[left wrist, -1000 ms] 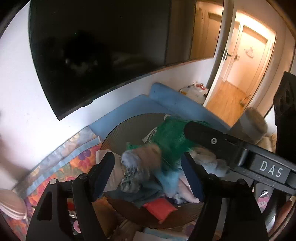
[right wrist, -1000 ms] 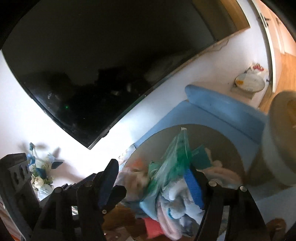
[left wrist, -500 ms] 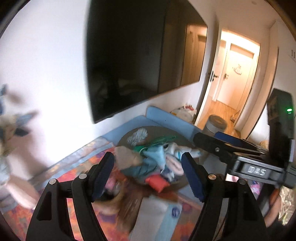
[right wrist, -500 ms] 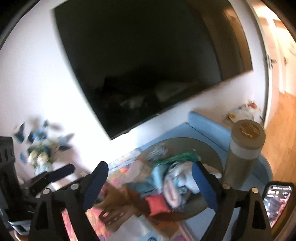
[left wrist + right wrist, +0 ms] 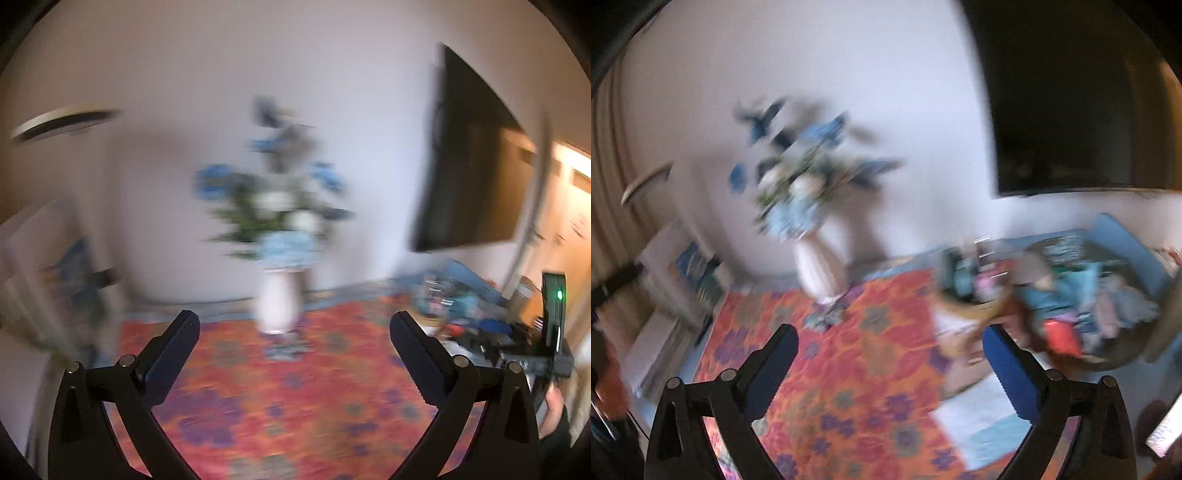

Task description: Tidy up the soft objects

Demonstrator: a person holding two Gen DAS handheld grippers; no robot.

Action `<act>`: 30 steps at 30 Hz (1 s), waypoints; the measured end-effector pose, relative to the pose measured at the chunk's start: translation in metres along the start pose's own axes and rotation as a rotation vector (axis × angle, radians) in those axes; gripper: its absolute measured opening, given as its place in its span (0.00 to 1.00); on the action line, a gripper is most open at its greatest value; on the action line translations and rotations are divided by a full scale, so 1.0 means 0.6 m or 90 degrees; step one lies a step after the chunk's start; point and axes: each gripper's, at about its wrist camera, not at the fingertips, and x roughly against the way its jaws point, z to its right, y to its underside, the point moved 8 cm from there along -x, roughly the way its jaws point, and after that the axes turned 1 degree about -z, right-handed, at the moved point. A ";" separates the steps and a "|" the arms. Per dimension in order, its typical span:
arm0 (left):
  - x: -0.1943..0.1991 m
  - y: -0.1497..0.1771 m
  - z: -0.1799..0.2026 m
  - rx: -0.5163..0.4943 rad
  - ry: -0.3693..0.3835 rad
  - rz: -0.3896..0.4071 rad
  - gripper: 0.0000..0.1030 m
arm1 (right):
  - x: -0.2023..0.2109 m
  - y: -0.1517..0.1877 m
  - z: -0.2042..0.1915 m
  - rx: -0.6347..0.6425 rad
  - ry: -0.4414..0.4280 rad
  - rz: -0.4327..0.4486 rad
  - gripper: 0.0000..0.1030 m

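Both views are blurred by motion. A heap of soft cloths [image 5: 1082,295], blue, pink and red, lies in a round dark basket [image 5: 1108,360] at the right of the right wrist view; the same heap of cloths [image 5: 448,301] shows small at the right in the left wrist view. My left gripper [image 5: 294,325] hangs over the orange flowered rug [image 5: 288,398], its jaws opening wide with nothing between them. My right gripper [image 5: 888,338] is likewise over the rug [image 5: 849,369], left of the heap, jaws opening and empty.
A white vase of blue and white flowers [image 5: 280,295] stands on the rug by the wall. A dark TV [image 5: 469,184] hangs on the right. White furniture [image 5: 672,295] lines the left. A person's hand [image 5: 554,410] holds the other gripper's handle at far right.
Both grippers swung left, away from the cloth heap, which slid from between the jaws to the right edge. The vase and rug came into view. Both jaws widened.
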 end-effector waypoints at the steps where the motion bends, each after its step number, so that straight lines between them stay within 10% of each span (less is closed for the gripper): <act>1: 0.003 0.016 -0.032 0.013 -0.027 -0.002 1.00 | -0.015 0.008 -0.024 0.014 -0.010 -0.014 1.00; 11: -0.153 0.271 -0.126 0.069 -0.110 -0.156 1.00 | -0.216 0.113 -0.173 0.112 -0.009 -0.111 1.00; 30: -0.301 0.338 -0.090 0.027 -0.140 -0.270 1.00 | -0.331 0.180 -0.152 0.124 0.078 -0.112 1.00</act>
